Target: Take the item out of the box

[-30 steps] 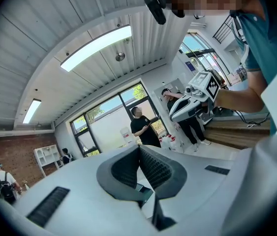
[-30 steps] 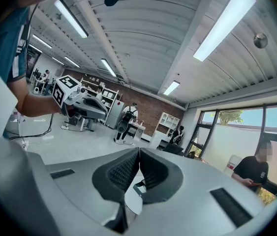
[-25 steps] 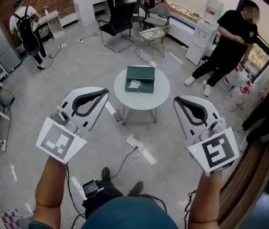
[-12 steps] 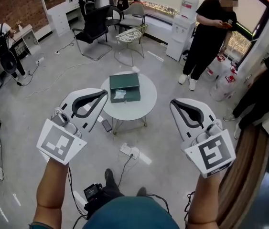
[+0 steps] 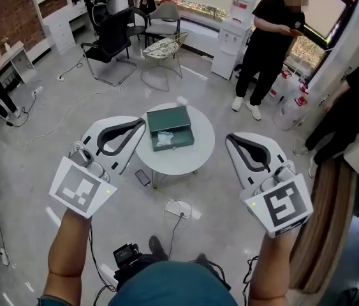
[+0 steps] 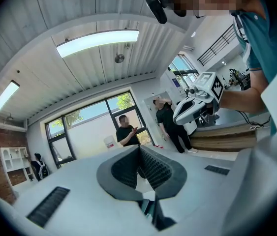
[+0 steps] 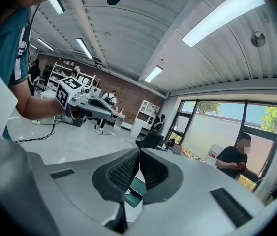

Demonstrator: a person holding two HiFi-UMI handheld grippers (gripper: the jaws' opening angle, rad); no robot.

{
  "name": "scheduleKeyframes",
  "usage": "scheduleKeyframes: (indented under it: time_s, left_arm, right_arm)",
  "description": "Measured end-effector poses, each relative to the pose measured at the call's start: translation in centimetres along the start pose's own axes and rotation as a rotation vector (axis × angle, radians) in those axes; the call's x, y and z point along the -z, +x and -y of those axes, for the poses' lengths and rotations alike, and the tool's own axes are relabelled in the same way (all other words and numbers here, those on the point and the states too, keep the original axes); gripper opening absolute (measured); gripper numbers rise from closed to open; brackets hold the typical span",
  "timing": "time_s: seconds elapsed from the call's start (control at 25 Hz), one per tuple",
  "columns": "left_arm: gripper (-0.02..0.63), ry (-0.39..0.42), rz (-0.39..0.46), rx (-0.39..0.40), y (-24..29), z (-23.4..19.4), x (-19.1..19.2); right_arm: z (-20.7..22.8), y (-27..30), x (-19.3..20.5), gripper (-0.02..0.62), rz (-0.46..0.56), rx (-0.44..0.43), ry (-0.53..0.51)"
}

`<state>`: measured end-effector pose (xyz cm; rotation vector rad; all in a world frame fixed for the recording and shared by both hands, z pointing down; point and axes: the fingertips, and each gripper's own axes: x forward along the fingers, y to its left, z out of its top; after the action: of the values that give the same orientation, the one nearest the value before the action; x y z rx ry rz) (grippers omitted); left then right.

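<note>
A dark green box (image 5: 169, 127) lies on a small round white table (image 5: 192, 161) some way ahead of me on the floor. A white item (image 5: 165, 139) shows in the box's open front part. My left gripper (image 5: 142, 123) is held in the air at the table's left, its jaws shut on nothing. My right gripper (image 5: 229, 139) hangs to the table's right, also shut and empty. Both are well short of the box. In the right gripper view a bit of the green box (image 7: 134, 187) shows below the closed jaws of the right gripper (image 7: 139, 151). The left gripper (image 6: 139, 149) points up towards the windows.
Two people (image 5: 265, 43) stand at the back right beside a water dispenser (image 5: 230, 34). A black office chair (image 5: 109, 43) and a wire chair (image 5: 160, 46) stand behind the table. A power strip (image 5: 179, 208) with a cable and a dark flat object (image 5: 143, 177) lie on the floor.
The table with the box has shifted in the head view as I turn and step round it. Both grippers keep the same shut pose.
</note>
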<state>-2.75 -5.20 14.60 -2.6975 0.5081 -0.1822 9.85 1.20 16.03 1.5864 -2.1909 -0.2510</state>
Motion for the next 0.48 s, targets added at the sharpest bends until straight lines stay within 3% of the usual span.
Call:
scheduleKeyframes:
  time_s: [0.2,0.48]
  left_arm:
    - [0.018,-0.014,0.028,0.009,-2.6,-6.2,3.1]
    - [0.018,-0.034,0.028,-0.023,-4.0,-12.1,6.5]
  right_arm:
    - [-2.6,6.2,-2.9,0.038,-0.014,0.017,-0.013]
    - [-3.7,13.4,-5.1,0.038,-0.013,-0.024,-0.03]
